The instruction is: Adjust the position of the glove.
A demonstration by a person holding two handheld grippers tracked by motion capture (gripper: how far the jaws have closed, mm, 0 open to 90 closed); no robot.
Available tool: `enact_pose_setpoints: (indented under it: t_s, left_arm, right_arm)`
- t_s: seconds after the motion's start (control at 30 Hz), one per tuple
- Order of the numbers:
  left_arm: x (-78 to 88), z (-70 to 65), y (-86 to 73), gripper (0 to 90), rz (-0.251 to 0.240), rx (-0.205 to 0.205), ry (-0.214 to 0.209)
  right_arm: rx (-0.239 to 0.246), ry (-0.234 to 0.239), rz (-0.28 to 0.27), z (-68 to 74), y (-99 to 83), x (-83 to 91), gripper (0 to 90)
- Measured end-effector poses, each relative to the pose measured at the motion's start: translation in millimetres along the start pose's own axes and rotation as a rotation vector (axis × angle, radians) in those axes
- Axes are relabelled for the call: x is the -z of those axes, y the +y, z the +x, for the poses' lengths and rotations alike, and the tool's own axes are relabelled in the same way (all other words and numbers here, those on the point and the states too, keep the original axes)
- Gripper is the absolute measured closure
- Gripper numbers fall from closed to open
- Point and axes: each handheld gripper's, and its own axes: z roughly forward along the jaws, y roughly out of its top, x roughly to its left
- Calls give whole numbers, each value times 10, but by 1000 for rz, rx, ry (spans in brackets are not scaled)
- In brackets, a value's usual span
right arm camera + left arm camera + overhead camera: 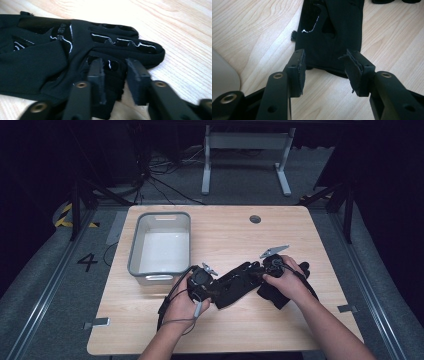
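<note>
Two black gloves lie on the wooden table (pixel 225 330). One glove (pixel 235 284) stretches between my two grippers; the other (pixel 280 296) sits partly under the right hand. My left gripper (pixel 216 286) is open, its jaws wide apart on either side of the first glove's cuff (pixel 332 32), with its tips (pixel 325 56) at the cuff's edge. My right gripper (pixel 259 274) is open by a narrower gap, its jaws low over a glove with glossy grip lines (pixel 50 57). Black fabric shows between its tips (pixel 115 65); I cannot tell if they touch it.
A grey plastic bin (pixel 134 245) with nothing in it stands at the table's left, close to my left hand; its rounded corner (pixel 222 75) shows in the left gripper view. A round cable hole (pixel 255 219) sits near the far edge. Bare wood lies at the front.
</note>
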Motion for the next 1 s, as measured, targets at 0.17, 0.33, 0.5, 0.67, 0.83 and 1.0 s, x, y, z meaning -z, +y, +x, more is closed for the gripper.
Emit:
enact_pose_setpoints:
  t_s: [0.17, 0.33, 0.5, 0.67, 0.83, 1.0]
  left_arm:
    - [-86, -20, 41, 533, -8, -11, -8]
    - [-288, -83, 62, 536, 61, -33, -18]
    - [-436, -106, 44, 503, 118, -46, -26]
    - [-459, -96, 30, 533, 117, -46, -15]
    - [-453, -100, 15, 761, 106, -50, 4]
    - [-433, -98, 24, 829, 107, -37, 15]
  right_arm:
    - [20, 12, -1, -1, -13, 6, 777]
    - [30, 13, -8, 3, -23, 7, 793]
    - [42, 0, -7, 26, -20, 8, 794]
    - [41, 1, -11, 25, -26, 9, 794]
    - [39, 2, -13, 22, -26, 8, 797]
    - [65, -11, -17, 36, -23, 21, 840]
